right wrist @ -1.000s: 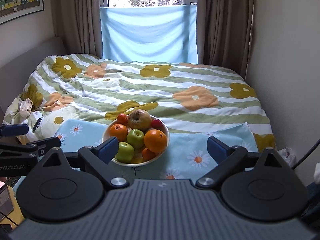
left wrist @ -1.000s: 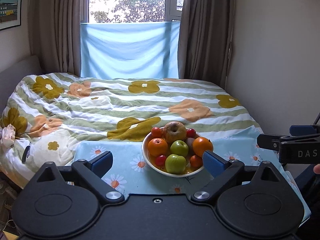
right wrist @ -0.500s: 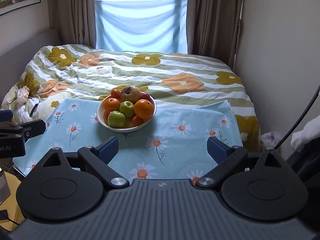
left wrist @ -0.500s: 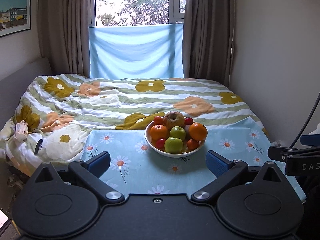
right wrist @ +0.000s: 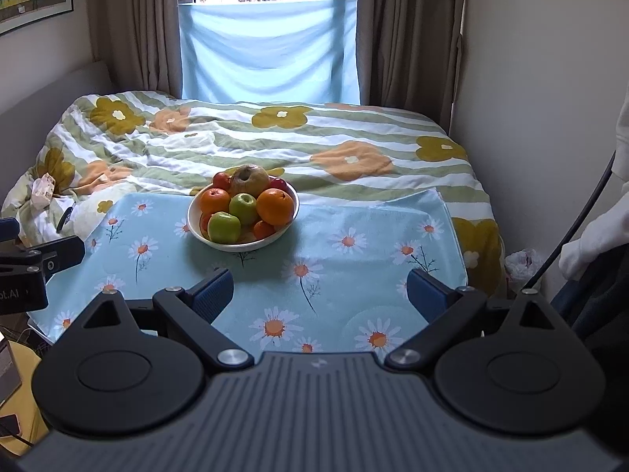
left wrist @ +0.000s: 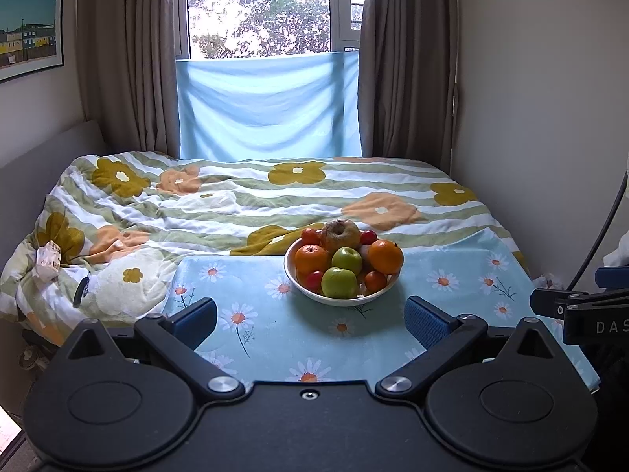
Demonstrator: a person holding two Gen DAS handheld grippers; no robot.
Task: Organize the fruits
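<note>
Ahead of the left gripper, whose blue pads are spread wide and hold nothing, a white bowl piled with oranges and green apples is seen on a daisy-printed cloth, slightly right of centre. Beyond, a flowered quilt and a curtained window are shown. From the right gripper, likewise gaping and empty, the bowl is found ahead and to the left, the left gripper's tip at far left.

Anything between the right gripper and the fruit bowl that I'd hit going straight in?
No. In the right wrist view, only bare daisy-print cloth lies between the open right gripper and the fruit bowl.
</note>
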